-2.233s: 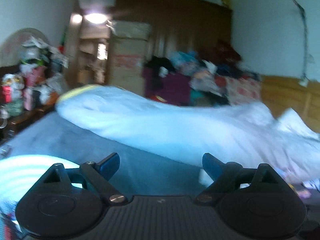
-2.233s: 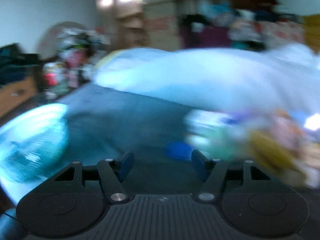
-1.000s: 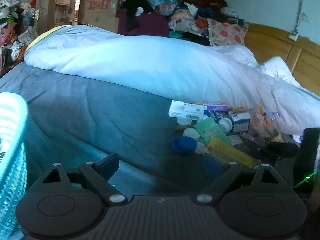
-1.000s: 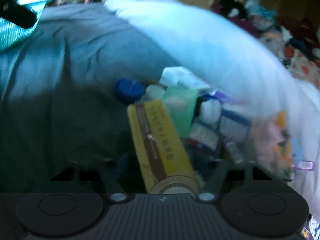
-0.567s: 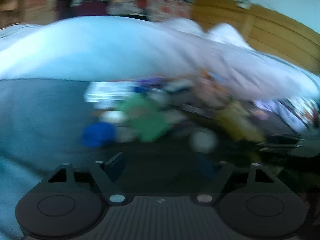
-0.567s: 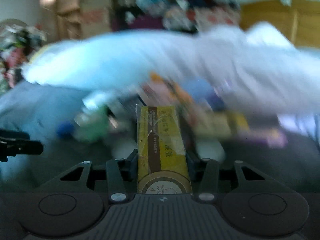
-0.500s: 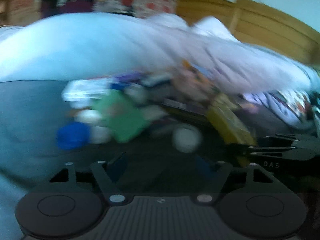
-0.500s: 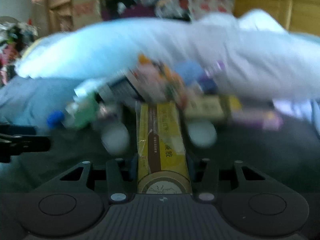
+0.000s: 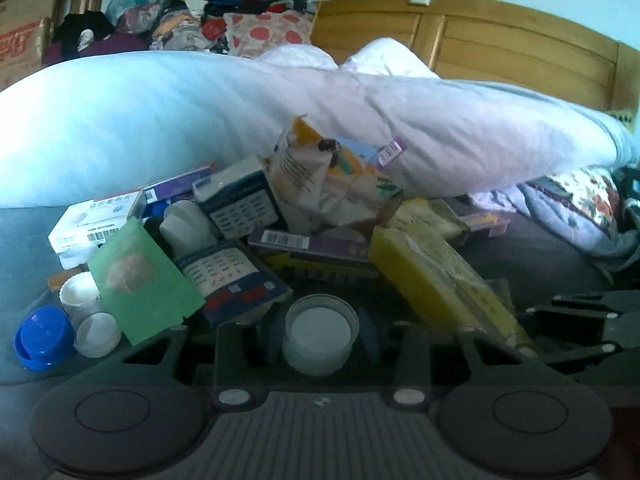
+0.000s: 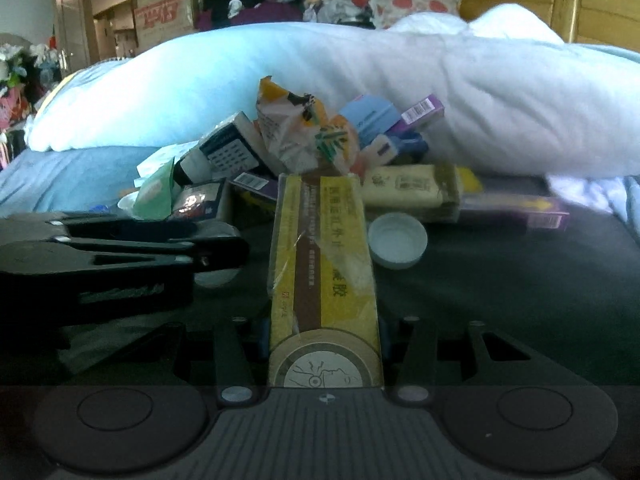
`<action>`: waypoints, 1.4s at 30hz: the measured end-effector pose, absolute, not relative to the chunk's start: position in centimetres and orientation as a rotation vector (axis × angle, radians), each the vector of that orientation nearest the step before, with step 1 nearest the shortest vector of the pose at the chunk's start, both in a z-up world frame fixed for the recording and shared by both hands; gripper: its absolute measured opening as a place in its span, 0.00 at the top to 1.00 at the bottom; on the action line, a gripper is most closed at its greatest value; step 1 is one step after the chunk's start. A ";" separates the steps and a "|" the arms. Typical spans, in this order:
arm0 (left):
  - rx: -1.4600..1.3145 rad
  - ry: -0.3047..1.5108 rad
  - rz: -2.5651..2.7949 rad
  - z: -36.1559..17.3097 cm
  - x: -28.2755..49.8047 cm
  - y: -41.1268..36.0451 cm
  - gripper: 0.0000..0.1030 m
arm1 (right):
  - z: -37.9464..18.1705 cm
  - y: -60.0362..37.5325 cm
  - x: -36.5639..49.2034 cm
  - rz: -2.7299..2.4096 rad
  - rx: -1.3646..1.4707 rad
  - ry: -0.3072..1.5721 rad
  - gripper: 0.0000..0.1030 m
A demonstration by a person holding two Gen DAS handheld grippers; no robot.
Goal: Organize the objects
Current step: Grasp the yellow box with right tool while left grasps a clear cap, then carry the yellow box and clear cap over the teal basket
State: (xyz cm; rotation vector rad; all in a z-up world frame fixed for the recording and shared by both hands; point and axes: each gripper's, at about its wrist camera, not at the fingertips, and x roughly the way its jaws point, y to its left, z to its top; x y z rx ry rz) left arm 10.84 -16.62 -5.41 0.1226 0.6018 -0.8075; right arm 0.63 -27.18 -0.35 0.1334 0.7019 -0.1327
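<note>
A heap of medicine boxes, sachets and caps lies on the dark bedsheet. My left gripper (image 9: 320, 336) is low at the heap's near edge. Its jaws are closing, with a white cap (image 9: 318, 334) between them and the pads touching its sides. My right gripper (image 10: 323, 336) is shut on a long yellow box (image 10: 320, 264), held lengthwise and pointing at the heap. That yellow box (image 9: 440, 280) also shows in the left wrist view, with the right gripper (image 9: 580, 320) at its lower end. In the right wrist view the left gripper (image 10: 120, 256) lies just left of the box.
Around the held things lie a green sachet (image 9: 144, 280), a blue cap (image 9: 40, 336), an orange-and-white bag (image 9: 332, 184), a purple box (image 9: 312, 242) and another white cap (image 10: 397, 242). A rolled white duvet (image 9: 200, 120) lies behind the heap, a wooden headboard (image 9: 500, 48) beyond.
My left gripper swung right and down from near the turquoise basket to the heap, and its jaws narrowed around the white cap. The right gripper rolled level with the yellow box, then held still.
</note>
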 end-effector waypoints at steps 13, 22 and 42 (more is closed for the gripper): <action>0.094 0.396 -0.671 3.6 7.8 -11.0 0.59 | 1.7 -26.5 -0.4 -0.072 0.131 0.588 0.54; 0.052 0.393 -0.364 10.5 6.5 0.4 0.59 | 8.5 -21.6 0.2 0.081 0.068 0.469 0.54; -0.149 0.432 0.257 20.5 1.1 35.8 0.59 | 24.9 5.3 7.8 0.691 0.041 0.438 0.54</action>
